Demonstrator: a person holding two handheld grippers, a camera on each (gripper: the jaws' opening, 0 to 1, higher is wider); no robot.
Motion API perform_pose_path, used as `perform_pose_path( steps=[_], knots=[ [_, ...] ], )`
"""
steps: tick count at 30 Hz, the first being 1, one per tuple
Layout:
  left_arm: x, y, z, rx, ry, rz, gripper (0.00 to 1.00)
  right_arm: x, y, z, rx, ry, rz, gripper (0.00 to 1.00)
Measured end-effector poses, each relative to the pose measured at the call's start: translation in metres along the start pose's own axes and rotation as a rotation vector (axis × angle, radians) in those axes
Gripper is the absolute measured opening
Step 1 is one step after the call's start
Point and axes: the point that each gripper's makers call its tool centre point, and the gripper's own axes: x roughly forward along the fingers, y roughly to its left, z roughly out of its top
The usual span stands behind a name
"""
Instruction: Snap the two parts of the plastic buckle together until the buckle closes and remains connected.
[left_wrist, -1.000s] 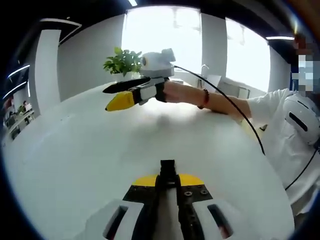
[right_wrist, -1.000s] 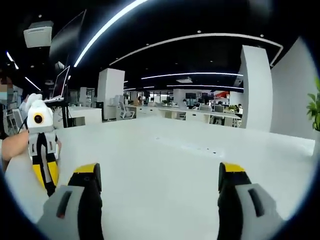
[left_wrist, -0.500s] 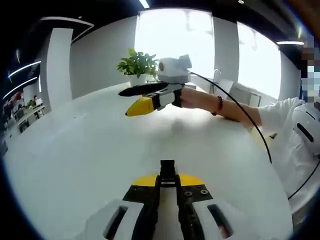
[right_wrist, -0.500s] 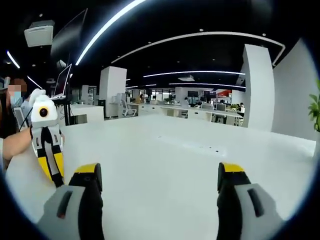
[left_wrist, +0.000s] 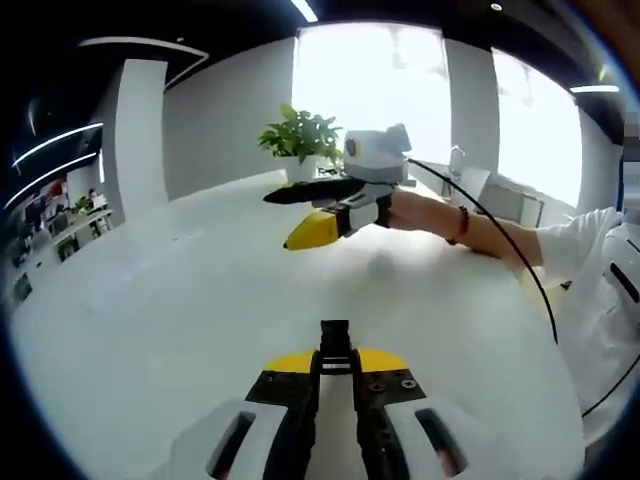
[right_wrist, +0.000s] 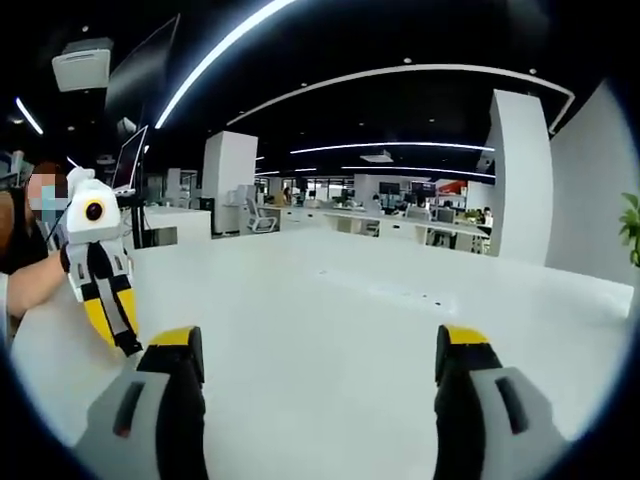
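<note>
Left gripper (left_wrist: 335, 345), jaws pressed together, points forward; right gripper (right_wrist: 318, 350), jaws spread wide (bracelet (left_wrist: 459, 198) on the wrist), is held aloft on an outstretched arm (left_wrist: 470, 225).

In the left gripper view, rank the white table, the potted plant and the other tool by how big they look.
1. White table, by far the largest.
2. Right tool, held over the table.
3. Potted plant, looks slightly smaller, but it stands farther from the camera, so true size is unsure.

No lettering or numbers can be read anywhere.
</note>
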Motion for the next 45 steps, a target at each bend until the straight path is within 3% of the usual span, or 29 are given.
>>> perform_pose_path(
  steps=[10, 14, 17, 21, 29, 45],
  knots=[
    [-0.008, 0.027, 0.006, -0.05, -0.033, 0.107, 0.1, 0.002, -0.002, -0.002, -0.009, 0.012, 0.002, 0.96],
    [-0.012, 0.042, 0.017, -0.068, -0.093, 0.191, 0.1, 0.003, -0.003, -0.002, -0.006, 0.012, -0.001, 0.97],
    [-0.016, 0.043, 0.02, -0.085, -0.111, 0.209, 0.1, 0.002, -0.002, -0.002, -0.009, 0.014, 0.001, 0.97],
    [-0.021, 0.06, 0.024, -0.076, -0.14, 0.306, 0.1, 0.006, -0.006, -0.003, -0.009, 0.022, 0.004, 0.97],
    [-0.031, 0.072, 0.027, -0.116, -0.198, 0.389, 0.1, 0.002, 0.002, -0.002, -0.006, 0.012, 0.004, 0.98],
    [-0.031, 0.084, 0.021, -0.137, -0.194, 0.419, 0.11, 0.002, 0.002, -0.005, -0.007, 0.024, 0.009, 0.97]
  ],
)
